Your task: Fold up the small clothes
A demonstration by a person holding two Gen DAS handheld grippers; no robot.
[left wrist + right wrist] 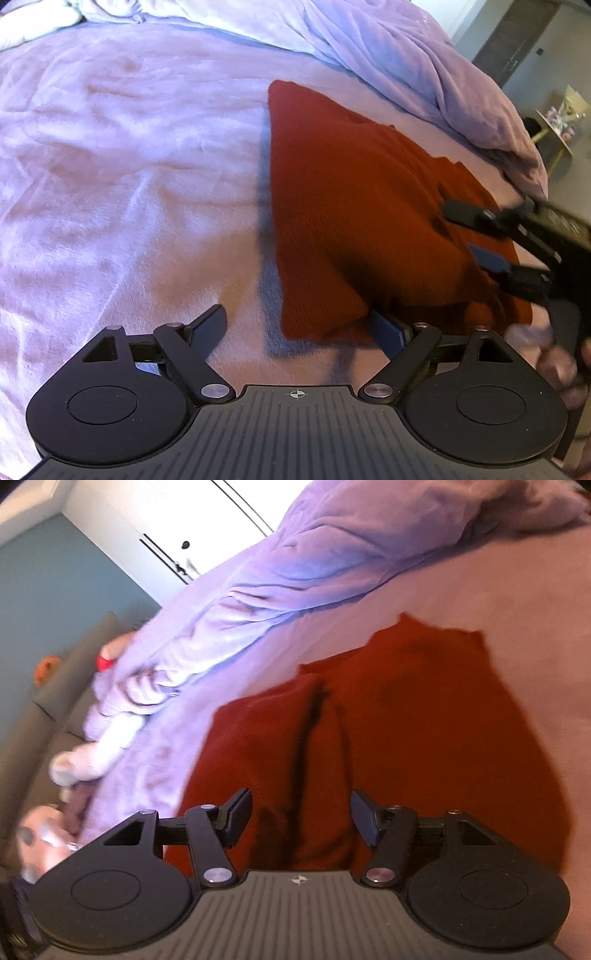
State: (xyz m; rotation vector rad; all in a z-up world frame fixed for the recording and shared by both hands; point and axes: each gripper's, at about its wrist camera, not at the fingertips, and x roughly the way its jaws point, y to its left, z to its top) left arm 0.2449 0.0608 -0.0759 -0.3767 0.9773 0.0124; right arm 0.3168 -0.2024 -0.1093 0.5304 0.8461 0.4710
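A dark red knitted garment (343, 206) lies folded on the lilac bed cover (129, 166). My left gripper (299, 328) is open at the garment's near corner; its right finger is partly hidden under the cloth's edge, its left finger rests on the cover. My right gripper (476, 236) shows at the right of the left wrist view, open, over the garment's right side. In the right wrist view the garment (406, 720) fills the middle, with a dark crease down it, and my right gripper (301, 818) is open just above it, holding nothing.
A bunched lilac duvet (406, 62) runs along the far and right side of the bed; it also shows in the right wrist view (295, 572). Beyond the bed's edge are a small side table (561, 125), a grey sofa (55, 701) and a white wardrobe (177, 524).
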